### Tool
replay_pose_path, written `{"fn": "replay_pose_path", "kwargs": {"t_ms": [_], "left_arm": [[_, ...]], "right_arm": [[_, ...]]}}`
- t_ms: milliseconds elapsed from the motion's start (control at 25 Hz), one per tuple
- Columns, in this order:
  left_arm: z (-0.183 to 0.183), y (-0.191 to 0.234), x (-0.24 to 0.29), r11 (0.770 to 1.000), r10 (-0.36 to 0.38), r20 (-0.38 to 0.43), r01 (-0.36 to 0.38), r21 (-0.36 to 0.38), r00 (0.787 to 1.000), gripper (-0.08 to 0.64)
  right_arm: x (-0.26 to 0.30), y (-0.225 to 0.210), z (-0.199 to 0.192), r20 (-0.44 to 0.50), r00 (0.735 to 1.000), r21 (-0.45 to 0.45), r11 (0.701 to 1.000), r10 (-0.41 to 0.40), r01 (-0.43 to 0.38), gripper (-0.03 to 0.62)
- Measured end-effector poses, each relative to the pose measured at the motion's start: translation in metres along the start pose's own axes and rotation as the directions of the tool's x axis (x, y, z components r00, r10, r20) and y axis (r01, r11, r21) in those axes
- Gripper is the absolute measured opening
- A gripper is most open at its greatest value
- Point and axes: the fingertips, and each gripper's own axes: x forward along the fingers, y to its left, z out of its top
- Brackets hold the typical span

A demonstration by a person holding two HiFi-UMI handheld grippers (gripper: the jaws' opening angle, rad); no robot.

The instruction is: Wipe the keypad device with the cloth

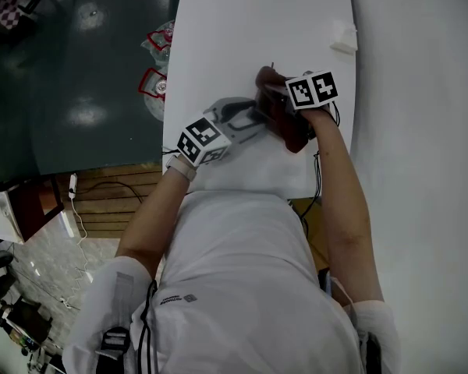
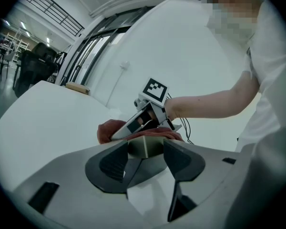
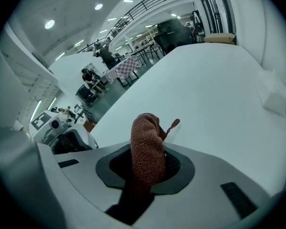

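Both of the person's arms reach forward over the smooth white table (image 1: pixel 242 22), and the two tools meet near its front edge. The left forearm (image 1: pixel 152 209) angles in from the lower left, bent at the elbow, wrist turned so that the left gripper (image 2: pixel 145 149) points across toward the other hand. Its jaws stand at a narrow gap, pressed on either side of a beige, block-shaped keypad device (image 2: pixel 144 147) (only one corner and two plain faces of it show between the dark pads). The right arm (image 1: pixel 345 209) runs almost straight ahead along the person's right side, thin cables trailing by the wrist. The right gripper (image 3: pixel 148 163) is clamped on a rust-brown knitted cloth (image 3: pixel 145 147), which rises as a bunched fold from between the jaws and hangs down below them. From the left gripper view, the cloth lies just behind the keypad device, heaped on the table under the right gripper's slanted body. A small white scrap (image 1: pixel 344 37) sits well apart, farther up the table.
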Motion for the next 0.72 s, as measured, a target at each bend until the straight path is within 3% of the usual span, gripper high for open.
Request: {"fn": "replay_pose_path", "kwargs": {"t_ms": [280,600,720], "left_arm": [[-0.003,0.001,-0.001,1.0,0.008,-0.009,-0.008,-0.011,1.0,0.237],[0.001,0.0,-0.001,1.0,0.002,0.004,-0.002,-0.019,1.0,0.237],[0.001,0.0,-0.001,1.0,0.002,0.006,-0.002,-0.023,1.0,0.237]], "right_arm": [[0.004,-0.012,0.001,-0.009,1.0,-0.004,1.0,-0.029,0.029,0.08],[0.006,-0.015,0.0,0.006,0.999,-0.189,0.98,-0.053,0.053,0.08],[0.006,-0.013,-0.001,0.024,0.998,-0.271,0.961,-0.055,0.06,0.08]]}}
